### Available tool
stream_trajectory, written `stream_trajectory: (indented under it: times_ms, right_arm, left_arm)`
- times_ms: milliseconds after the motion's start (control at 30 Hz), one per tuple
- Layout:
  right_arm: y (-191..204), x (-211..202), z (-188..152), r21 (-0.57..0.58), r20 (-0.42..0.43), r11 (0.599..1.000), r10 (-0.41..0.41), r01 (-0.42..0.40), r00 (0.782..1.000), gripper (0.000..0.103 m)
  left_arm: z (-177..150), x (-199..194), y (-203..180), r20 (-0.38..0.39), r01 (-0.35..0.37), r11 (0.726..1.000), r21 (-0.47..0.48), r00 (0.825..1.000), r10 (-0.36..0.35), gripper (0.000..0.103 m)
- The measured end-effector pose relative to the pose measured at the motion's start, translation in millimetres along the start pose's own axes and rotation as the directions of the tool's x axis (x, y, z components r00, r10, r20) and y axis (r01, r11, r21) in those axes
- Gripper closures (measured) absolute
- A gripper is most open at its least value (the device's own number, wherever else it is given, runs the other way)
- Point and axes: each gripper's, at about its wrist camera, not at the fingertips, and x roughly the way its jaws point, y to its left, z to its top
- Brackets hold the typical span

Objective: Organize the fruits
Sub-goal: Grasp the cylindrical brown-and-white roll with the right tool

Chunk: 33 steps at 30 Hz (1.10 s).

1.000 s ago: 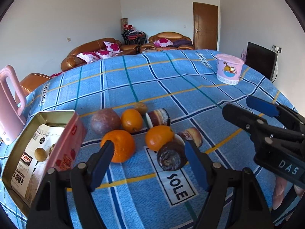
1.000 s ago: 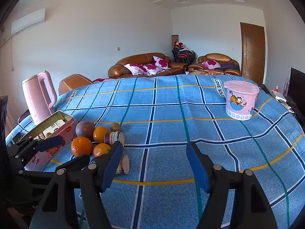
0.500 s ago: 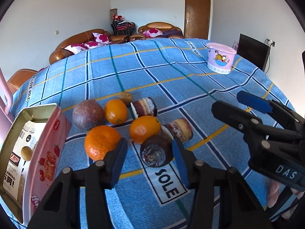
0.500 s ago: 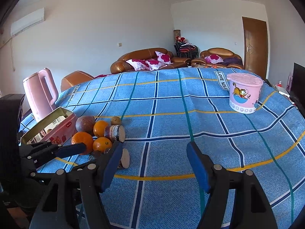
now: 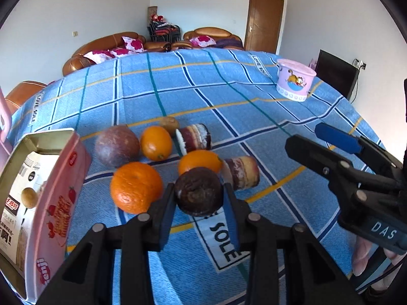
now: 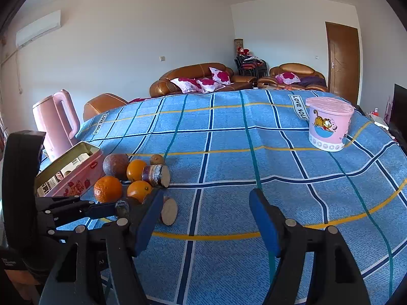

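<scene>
On tablecloth (image 5: 229, 106): three oranges (image 5: 136, 186); one tin (image 5: 54, 203).

Left wrist cam sits low, close over the fruit pile (image 5: 168, 167), tilted down, facing across the table (image 5: 229, 96) toward the sofa (image 5: 106, 48). Right wrist cam sits right of the pile (image 6: 132, 178), a bit further back, less tilted, same heading. Both share pile, tin (image 5: 51, 203), pink tub (image 6: 329, 123), sofa, door (image 6: 343, 58)

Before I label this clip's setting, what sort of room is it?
Likely a home living room: brown leather sofas with floral cushions, a dark TV screen, and a table under a blue checked cloth.
</scene>
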Motion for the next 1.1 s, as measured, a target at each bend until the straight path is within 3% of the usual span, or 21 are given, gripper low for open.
stream_trajectory:
  times_ms: [233,567,633,767,800,1100]
  right_arm:
    - [18,6,12,-0.031,-0.005,0.999,0.02,-0.02,1.0,0.032]
    - [50,46,5,-0.148,-0.193,0.987,0.033,-0.062,0.981,0.032]
    - [47,53,4,-0.132,-0.225,0.989,0.038,-0.069,0.974,0.042]
    - [45,61,2,-0.115,-0.27,0.989,0.058,-0.092,0.961,0.051]
    - [46,61,2,-0.119,-0.273,0.988,0.063,-0.098,0.96,0.058]
    - [42,57,2,-0.086,-0.256,0.989,0.092,-0.118,0.962,0.06]
  left_arm:
    - [-2,-24,25,0.128,-0.088,0.994,-0.068,0.987,0.096,0.065]
    - [-14,-50,70,0.216,-0.077,0.975,-0.209,0.969,0.123,0.065]
    - [-16,-53,75,0.226,-0.096,0.97,-0.223,0.963,0.147,0.065]
    - [-16,-50,77,0.216,-0.099,0.968,-0.23,0.965,0.15,0.065]
    - [-15,-51,76,0.218,-0.1,0.968,-0.229,0.964,0.151,0.065]
    - [-16,-56,69,0.238,-0.122,0.971,-0.205,0.956,0.17,0.065]
